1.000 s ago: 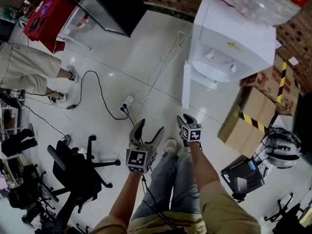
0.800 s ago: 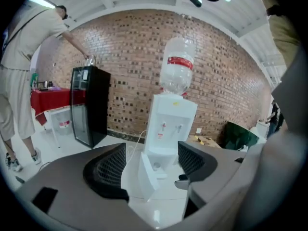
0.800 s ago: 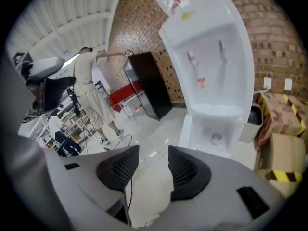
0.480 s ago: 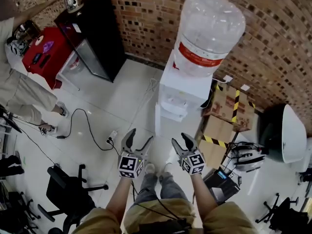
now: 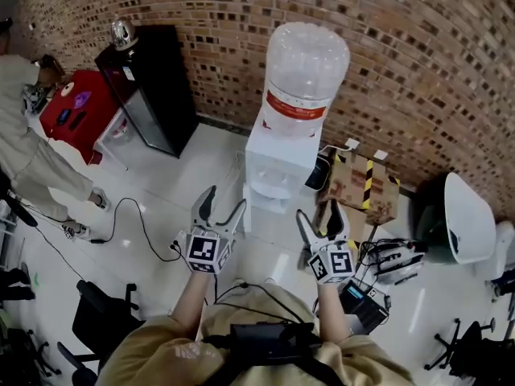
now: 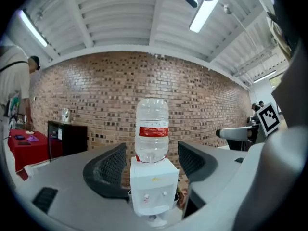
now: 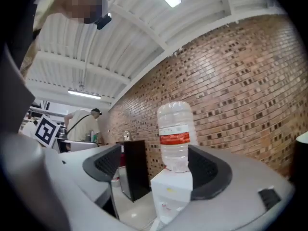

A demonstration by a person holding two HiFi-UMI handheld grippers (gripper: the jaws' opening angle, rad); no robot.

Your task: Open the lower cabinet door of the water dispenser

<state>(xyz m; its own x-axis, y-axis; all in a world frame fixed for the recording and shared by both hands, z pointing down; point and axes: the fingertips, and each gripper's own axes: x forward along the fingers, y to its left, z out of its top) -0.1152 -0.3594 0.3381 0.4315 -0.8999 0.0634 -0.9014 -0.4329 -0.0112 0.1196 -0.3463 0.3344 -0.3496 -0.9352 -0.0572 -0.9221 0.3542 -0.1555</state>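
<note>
- The left hand-held gripper (image 5: 224, 200) was spread and empty, held level and well apart from the dispenser (image 5: 278, 163).
- The right hand-held gripper (image 5: 320, 214) had just been opening its jaws, with nothing between them. It was equally far off.
- Both gripper views were filled by the bottle (image 5: 302, 71) and the taps, and the grippers' own bodies hid the lower cabinet. A reach downward would rest on the head view alone, and a misjudged one could strike the taps.
- A cable (image 5: 137, 215) lay looped on the floor near the feet. A step forward could snag it.
- The door (image 5: 245, 211) appeared already swung out on the side toward the black cabinet (image 5: 153, 87). A further pull could strain its hinge.
- The dispenser stood against the brick wall with the large bottle on top. A hard tug low down could rock it.
- A box (image 5: 358, 187) sat just beside the dispenser and could crowd the right hand-held gripper's approach.
</note>
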